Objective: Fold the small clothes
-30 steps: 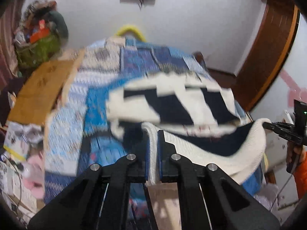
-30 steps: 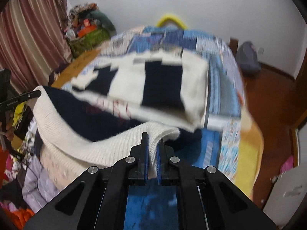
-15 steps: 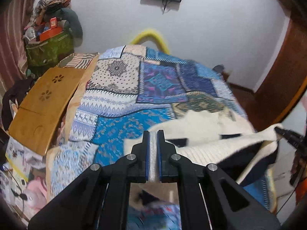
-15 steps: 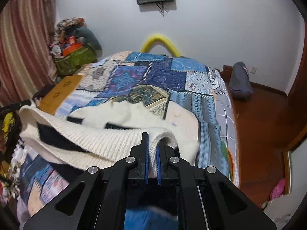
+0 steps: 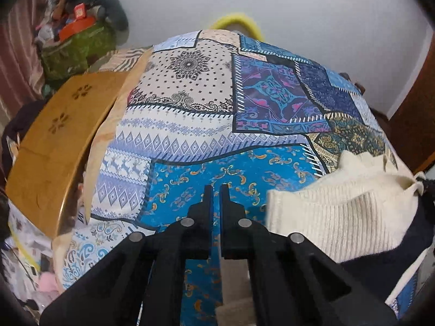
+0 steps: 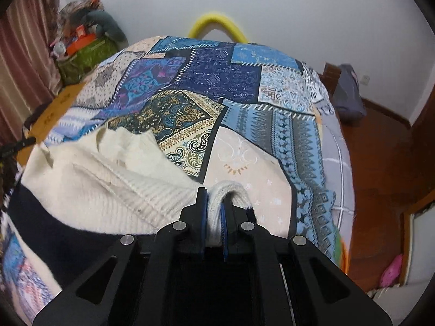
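Observation:
A cream and navy knitted sweater [image 5: 350, 217] lies bunched on the patchwork bedspread [image 5: 190, 125], to the right of my left gripper [image 5: 215, 190]. That gripper holds no cloth now; its jaws stand a narrow gap apart, with the blue bedspread showing between them. In the right wrist view the sweater [image 6: 108, 187] spreads to the left, and my right gripper [image 6: 214, 198] is shut on a fold of its cream ribbed edge, just above the bedspread [image 6: 244, 95].
A wooden lap table [image 5: 54, 141] leans at the bed's left side. A green bag of clutter [image 5: 78, 46] stands at the back left. A yellow hoop [image 6: 217, 24] rises behind the bed. A grey bag [image 6: 349, 92] sits on the wooden floor at right.
The sweater was carried forward and folded over onto the bed. My left gripper let go of its ribbed edge and now stands empty; my right gripper keeps its hold.

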